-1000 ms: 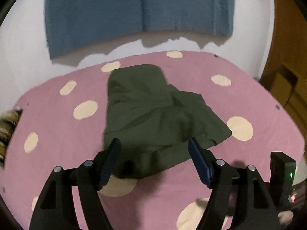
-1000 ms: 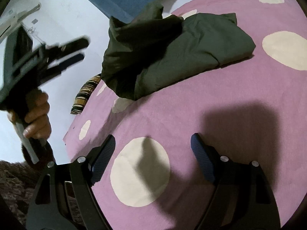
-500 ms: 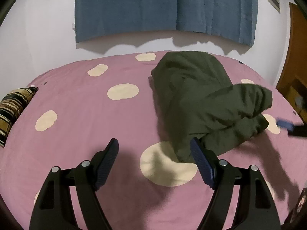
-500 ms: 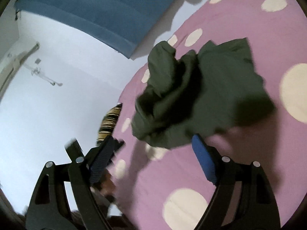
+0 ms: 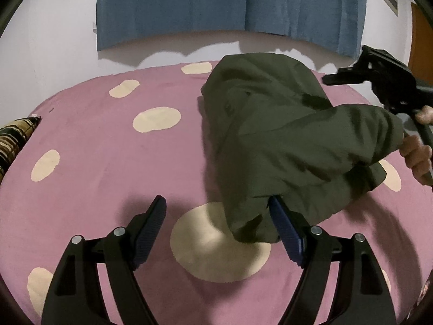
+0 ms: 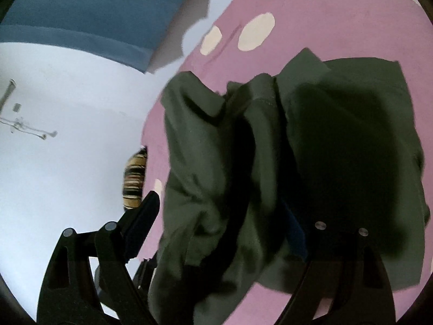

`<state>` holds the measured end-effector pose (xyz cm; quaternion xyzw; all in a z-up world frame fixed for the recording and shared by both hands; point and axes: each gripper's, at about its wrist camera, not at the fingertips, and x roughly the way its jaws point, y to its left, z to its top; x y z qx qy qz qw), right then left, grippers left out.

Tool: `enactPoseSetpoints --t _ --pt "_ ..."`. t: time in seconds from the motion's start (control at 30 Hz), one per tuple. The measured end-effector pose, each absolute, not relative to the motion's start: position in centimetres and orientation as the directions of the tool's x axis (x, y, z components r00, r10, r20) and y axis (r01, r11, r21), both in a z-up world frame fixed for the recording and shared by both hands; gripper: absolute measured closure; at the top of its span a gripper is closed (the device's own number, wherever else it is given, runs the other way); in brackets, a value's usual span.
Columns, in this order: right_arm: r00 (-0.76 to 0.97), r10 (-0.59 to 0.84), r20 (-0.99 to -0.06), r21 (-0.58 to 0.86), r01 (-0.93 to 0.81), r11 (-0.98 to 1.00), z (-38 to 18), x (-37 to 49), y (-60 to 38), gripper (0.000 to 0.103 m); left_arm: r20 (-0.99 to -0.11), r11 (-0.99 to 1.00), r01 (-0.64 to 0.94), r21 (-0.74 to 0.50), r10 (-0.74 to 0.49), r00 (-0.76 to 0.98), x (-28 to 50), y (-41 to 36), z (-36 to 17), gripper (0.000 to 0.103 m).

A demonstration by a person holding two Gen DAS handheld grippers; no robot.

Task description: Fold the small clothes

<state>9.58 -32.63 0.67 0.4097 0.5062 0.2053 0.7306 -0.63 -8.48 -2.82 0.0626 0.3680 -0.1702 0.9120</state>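
Observation:
A dark olive-green garment (image 5: 270, 124) lies bunched on the pink dotted bed sheet (image 5: 94, 149). My left gripper (image 5: 216, 199) hovers low at the garment's near end with its jaws opening. The garment's hanging corner sits in the gap, against the right finger (image 5: 284, 224), and the pads do not press it. In the right wrist view the garment (image 6: 351, 149) fills the space between the wide-set fingers of my right gripper (image 6: 219, 200) and hides most of the right finger. The right gripper's black frame (image 5: 384, 86) and the hand (image 5: 416, 151) holding it show at the garment's far right side.
A striped cushion (image 5: 13, 138) lies at the bed's left edge. A blue curtain (image 5: 216, 5) hangs on the white wall behind the bed. A brown door (image 5: 422, 46) stands at the far right. Bare sheet spreads to the left of the garment.
The right gripper has swung from bare sheet onto the garment and rolled. The left view has sunk closer to the sheet, and the garment now sits to its right. The left jaws stand a little wider.

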Motion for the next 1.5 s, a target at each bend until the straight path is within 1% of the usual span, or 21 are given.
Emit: enactPoseSetpoints --t 0.13,0.17,0.23,0.27,0.3,0.37,0.4,0.47,0.5,0.57,0.63,0.73,0.83,1.07,1.23,1.43,1.5 --pt "0.384 0.702 -0.6 0.787 0.127 0.604 0.0 10.8 -31.9 0.018 -0.689 0.933 0.36 -0.007 -0.266 0.675 -0.7 -8.5 -2.9 0.023" --pt "0.386 0.691 -0.612 0.775 0.119 0.62 0.1 11.0 -31.6 0.02 -0.688 0.933 0.361 -0.005 -0.265 0.675 -0.8 -8.5 -3.0 0.022" --pt "0.372 0.685 -0.626 0.758 0.086 0.647 0.4 11.7 -30.6 0.029 -0.688 0.932 0.363 0.005 -0.26 0.677 -0.8 -8.5 -3.1 0.022" --pt "0.367 0.676 -0.639 0.745 0.074 0.663 0.6 11.8 -30.5 0.041 -0.687 0.932 0.362 0.009 -0.257 0.68 -0.8 -8.4 -3.2 0.022" --pt "0.36 0.663 -0.657 0.727 0.068 0.683 0.6 12.0 -30.1 0.064 -0.688 0.932 0.362 0.005 -0.259 0.678 -0.6 -8.4 -3.2 0.022" --pt "0.343 0.641 -0.686 0.692 0.038 0.72 0.7 12.3 -29.3 0.081 -0.692 0.935 0.355 -0.002 -0.258 0.674 -0.5 -8.3 -3.2 0.022" --pt "0.347 0.633 -0.692 0.681 0.021 0.732 1.0 12.3 -29.1 0.087 -0.694 0.935 0.355 -0.006 -0.259 0.672 -0.5 -8.2 -3.3 0.022" --pt "0.375 0.631 -0.679 0.676 -0.017 0.737 2.4 12.1 -28.9 0.093 -0.696 0.936 0.352 -0.016 -0.263 0.668 -0.4 -8.0 -3.3 0.022" --pt "0.403 0.645 -0.65 0.691 -0.041 0.722 3.5 11.9 -29.1 0.095 -0.697 0.936 0.352 -0.017 -0.263 0.667 -0.4 -8.1 -3.3 0.022" --pt "0.447 0.655 -0.609 0.7 -0.084 0.709 5.5 11.7 -29.3 0.097 -0.701 0.933 0.36 -0.014 -0.266 0.662 -0.5 -8.3 -3.3 0.022" --pt "0.482 0.648 -0.59 0.686 -0.124 0.717 7.7 11.3 -29.5 0.097 -0.696 0.928 0.371 -0.004 -0.269 0.665 -0.6 -8.8 -3.1 0.021" --pt "0.514 0.639 -0.572 0.679 -0.139 0.72 9.2 10.9 -30.6 0.098 -0.673 0.924 0.383 0.023 -0.268 0.689 -0.9 -9.5 -2.5 0.02" --pt "0.537 0.628 -0.563 0.683 -0.124 0.719 9.2 11.4 -32.0 0.098 -0.634 0.926 0.369 0.077 -0.241 0.735 -1.3 -10.3 -2.2 0.02" --pt "0.564 0.616 -0.55 0.733 -0.027 0.679 4.8 11.3 -37.3 0.098 -0.613 0.909 0.403 0.11 -0.257 0.747 -1.6 -12.2 -2.6 0.02" --pt "0.569 0.612 -0.549 0.769 0.057 0.637 0.1 10.1 -41.1 0.098 -0.589 0.881 0.442 0.172 -0.268 0.763 -2.2 -13.6 -3.3 0.02" --pt "0.553 0.638 -0.537 0.819 0.159 0.551 -6.2 9.6 -43.8 0.097 -0.597 0.863 0.468 0.19 -0.278 0.753 -1.9 -14.5 -4.0 0.02" --pt "0.553 0.664 -0.504 0.849 0.174 0.499 -7.4 9.4 -44.1 0.096 -0.602 0.863 0.467 0.192 -0.272 0.751 -1.6 -14.6 -4.0 0.02"
